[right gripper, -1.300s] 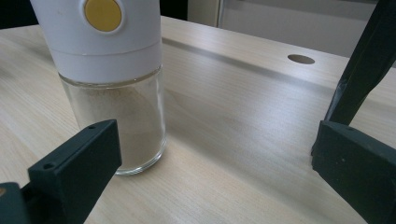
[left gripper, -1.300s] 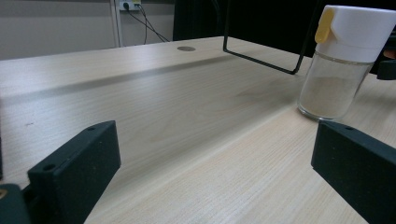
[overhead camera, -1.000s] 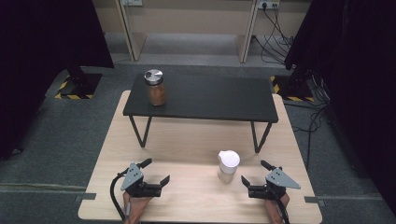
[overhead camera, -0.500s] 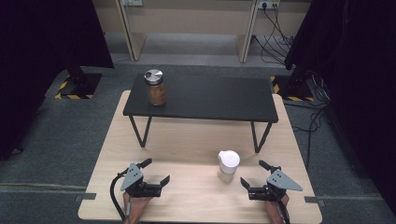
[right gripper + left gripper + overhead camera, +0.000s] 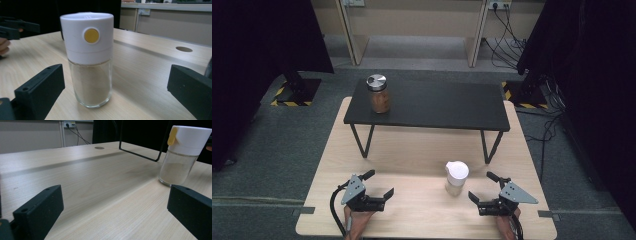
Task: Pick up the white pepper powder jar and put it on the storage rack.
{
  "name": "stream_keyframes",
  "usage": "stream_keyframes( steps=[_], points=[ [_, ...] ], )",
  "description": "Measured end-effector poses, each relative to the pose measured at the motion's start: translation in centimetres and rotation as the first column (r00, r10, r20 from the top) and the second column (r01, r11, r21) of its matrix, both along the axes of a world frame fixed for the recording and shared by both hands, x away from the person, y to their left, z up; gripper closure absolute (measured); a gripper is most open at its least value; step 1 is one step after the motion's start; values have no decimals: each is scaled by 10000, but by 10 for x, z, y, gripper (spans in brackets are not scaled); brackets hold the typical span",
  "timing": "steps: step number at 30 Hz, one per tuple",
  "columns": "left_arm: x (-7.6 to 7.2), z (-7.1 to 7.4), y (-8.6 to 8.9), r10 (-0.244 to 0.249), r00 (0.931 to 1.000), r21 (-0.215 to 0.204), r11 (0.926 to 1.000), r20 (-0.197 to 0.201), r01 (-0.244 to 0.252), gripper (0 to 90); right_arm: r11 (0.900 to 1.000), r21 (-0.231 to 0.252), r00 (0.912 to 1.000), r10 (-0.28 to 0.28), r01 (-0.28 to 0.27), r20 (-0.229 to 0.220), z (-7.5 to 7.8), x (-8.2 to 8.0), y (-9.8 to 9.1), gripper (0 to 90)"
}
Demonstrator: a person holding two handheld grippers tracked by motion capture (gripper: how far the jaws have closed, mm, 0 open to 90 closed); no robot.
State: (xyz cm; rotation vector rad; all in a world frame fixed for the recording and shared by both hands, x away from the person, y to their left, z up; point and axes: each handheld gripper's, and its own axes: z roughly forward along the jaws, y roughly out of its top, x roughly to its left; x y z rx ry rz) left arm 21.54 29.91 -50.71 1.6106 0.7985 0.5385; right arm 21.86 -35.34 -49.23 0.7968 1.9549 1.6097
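Light wood surface, grey carpet around it, dark curtains both sides. Glass shaker with white cap stands upright on the surface, right of centre, near the front half. Powder fills the lower glass part; yellow button on the cap faces the right tool. Right tool sits just beside the shaker toward the near-right corner, jaws spread wide, nothing between them, not touching the glass. Left tool rests well apart on the near-left, jaws also spread, empty. Bare wood lies between the two tools and between shaker and front edge. Behind the shaker, a black low shelf on thin wire legs spans the far half; its right front leg lands near the shaker. Brown jar with metal lid stands on the shelf's left end, close to that edge.
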Motion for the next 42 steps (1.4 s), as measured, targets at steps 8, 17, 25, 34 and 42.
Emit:
stream_keyframes(
  steps=[8, 17, 25, 34, 42],
  points=[
    [0, 0, 0, 11, 10000, 18, 10000, -15, -11, 0, 9991, 270, 9994, 325, -327, 84, 1, -2, -2, 11],
    [0, 1, -1, 41, 10000, 38, 10000, -45, -40, 0, 9992, 321, 9997, 224, -220, -121, 6, -4, 13, 12],
    [1, 1, -1, 21, 10000, 66, 10000, -85, -20, 0, 9977, 633, 9997, -239, 242, -59, 0, -6, 33, 12],
    [1, 1, -1, 3, 10000, 116, 9999, -88, -2, 1, 9973, 567, 9989, -472, 470, 22, -4, -7, 49, 11],
    [1, 1, -1, -2, 10000, 122, 9999, -96, 3, 1, 9991, 128, 9991, -400, 401, -105, 0, 1, 57, 10]
  ],
)
